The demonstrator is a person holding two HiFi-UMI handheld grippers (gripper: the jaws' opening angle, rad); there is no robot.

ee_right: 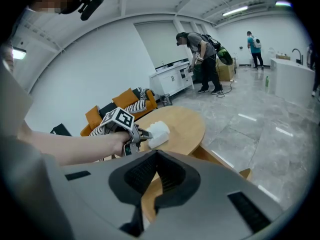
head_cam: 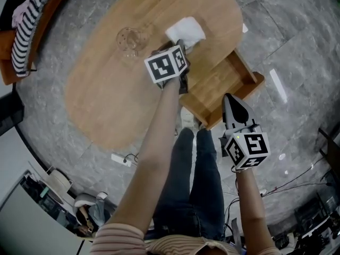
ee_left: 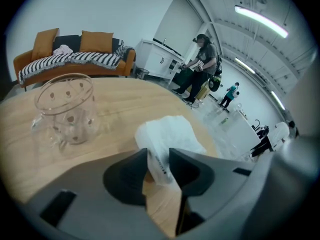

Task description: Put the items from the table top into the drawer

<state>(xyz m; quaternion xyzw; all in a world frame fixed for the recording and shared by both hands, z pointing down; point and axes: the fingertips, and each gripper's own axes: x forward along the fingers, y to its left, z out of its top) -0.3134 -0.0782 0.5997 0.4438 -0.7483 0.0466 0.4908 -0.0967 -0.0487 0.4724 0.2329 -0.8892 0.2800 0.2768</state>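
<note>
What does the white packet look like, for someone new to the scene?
On the oval wooden table, look at the edge by the open drawer. The white packet lies there, soft and opaque, unlike the clear dotted glass mug beside it.

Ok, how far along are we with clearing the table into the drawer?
Done: the drawer stands open, nothing visible inside. In hand: the left gripper has open jaws astride the white packet, not clamped. To do: packet and glass mug both sit on the table; the right gripper is shut, empty.
</note>
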